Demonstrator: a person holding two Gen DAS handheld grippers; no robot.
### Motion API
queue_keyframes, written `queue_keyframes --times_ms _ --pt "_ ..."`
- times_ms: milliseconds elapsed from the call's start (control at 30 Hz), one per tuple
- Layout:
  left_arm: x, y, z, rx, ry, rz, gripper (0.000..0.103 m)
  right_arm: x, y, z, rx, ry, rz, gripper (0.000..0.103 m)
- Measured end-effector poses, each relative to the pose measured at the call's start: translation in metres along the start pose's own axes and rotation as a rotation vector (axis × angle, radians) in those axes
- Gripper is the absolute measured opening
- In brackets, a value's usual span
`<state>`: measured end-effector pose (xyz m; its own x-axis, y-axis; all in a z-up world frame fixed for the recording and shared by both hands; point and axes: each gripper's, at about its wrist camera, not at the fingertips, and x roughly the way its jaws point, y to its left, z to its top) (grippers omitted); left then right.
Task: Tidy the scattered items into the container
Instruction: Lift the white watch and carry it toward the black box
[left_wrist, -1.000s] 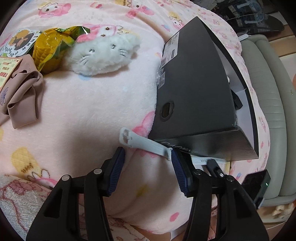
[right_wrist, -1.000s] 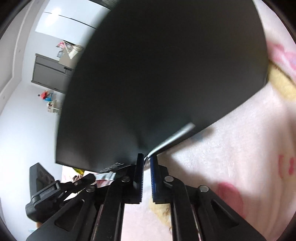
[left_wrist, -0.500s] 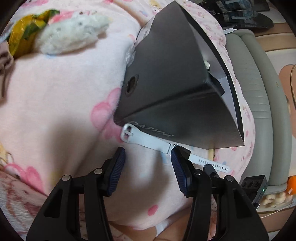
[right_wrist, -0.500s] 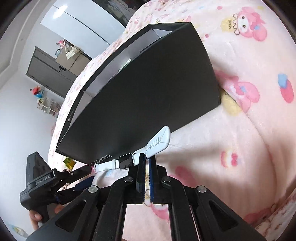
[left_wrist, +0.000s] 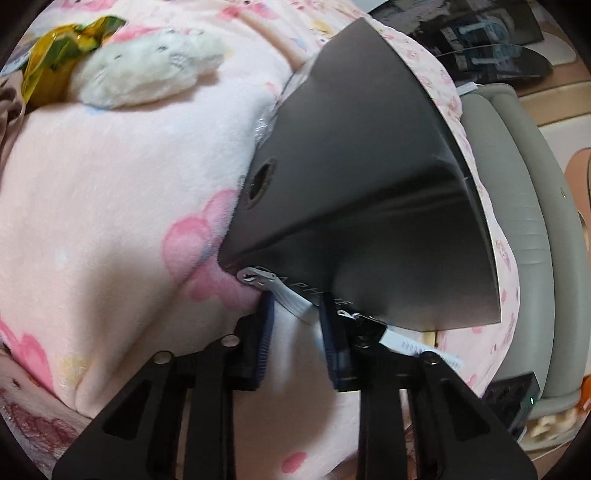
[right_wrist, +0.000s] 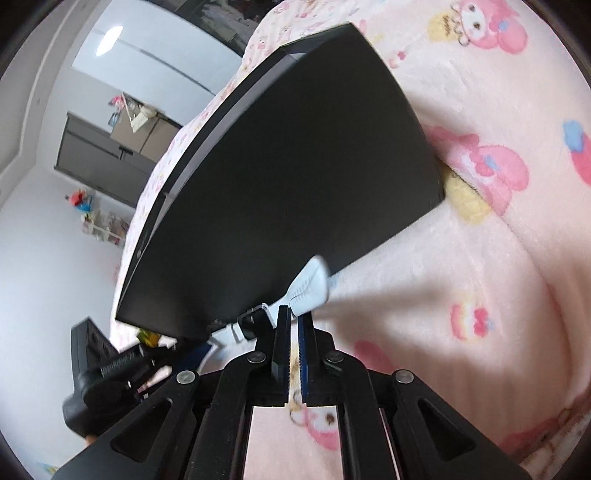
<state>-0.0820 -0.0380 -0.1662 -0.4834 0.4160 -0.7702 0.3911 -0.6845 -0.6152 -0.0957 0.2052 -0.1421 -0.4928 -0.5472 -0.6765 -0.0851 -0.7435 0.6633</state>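
Observation:
A watch with a white strap (left_wrist: 291, 299) hangs at the near bottom corner of the black box (left_wrist: 369, 184), which sits on a pink blanket. My left gripper (left_wrist: 297, 312) has the buckle half of the strap between its blue pads. Its jaws are closing and a gap still shows. My right gripper (right_wrist: 294, 317) is shut on the holed half of the strap (right_wrist: 310, 286). The dark watch body (right_wrist: 251, 326) hangs just left of its fingers, in front of the box (right_wrist: 288, 177). A white plush toy (left_wrist: 147, 74) and a yellow-green packet (left_wrist: 55, 70) lie at the far left.
A brown cloth (left_wrist: 7, 107) shows at the left edge. A grey padded edge (left_wrist: 517, 221) borders the bed on the right, with a small black device (left_wrist: 513, 402) below it. A grey cabinet (right_wrist: 110, 158) stands against the far wall.
My left gripper has moved up to the box corner and its jaws have narrowed around the strap. My right gripper has drawn back from the box, with the strap still in it.

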Motion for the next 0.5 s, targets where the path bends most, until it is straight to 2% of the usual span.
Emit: queue_keyframes --times_ms 67,167,267,367,433,467,500 --pt "-0.005 -0.004 -0.002 0.018 -0.021 -0.004 0.003 0.004 -0.011 0.003 0.056 0.002 0.009 0.003" --pt "-0.011 -0.009 -0.006 0.033 -0.047 -0.031 0.003 0.010 -0.030 0.005 0.172 0.024 0.044 0.005" --pt "-0.009 -0.014 -0.008 0.046 -0.037 -0.047 0.003 0.009 -0.034 0.007 0.191 0.016 0.050 0.008" --pt "-0.002 0.005 -0.003 -0.010 0.039 -0.059 0.011 0.009 -0.033 0.007 0.180 0.000 0.023 0.016" --pt "0.002 0.006 -0.002 -0.034 0.048 -0.083 0.020 0.012 -0.037 0.005 0.201 0.008 0.022 0.016" --pt "0.003 0.004 -0.001 -0.036 0.052 -0.097 0.030 0.014 -0.039 0.005 0.212 0.013 0.023 0.016" --pt "0.005 0.002 -0.002 -0.038 0.050 -0.107 0.035 0.016 -0.042 0.005 0.223 0.015 0.025 0.016"
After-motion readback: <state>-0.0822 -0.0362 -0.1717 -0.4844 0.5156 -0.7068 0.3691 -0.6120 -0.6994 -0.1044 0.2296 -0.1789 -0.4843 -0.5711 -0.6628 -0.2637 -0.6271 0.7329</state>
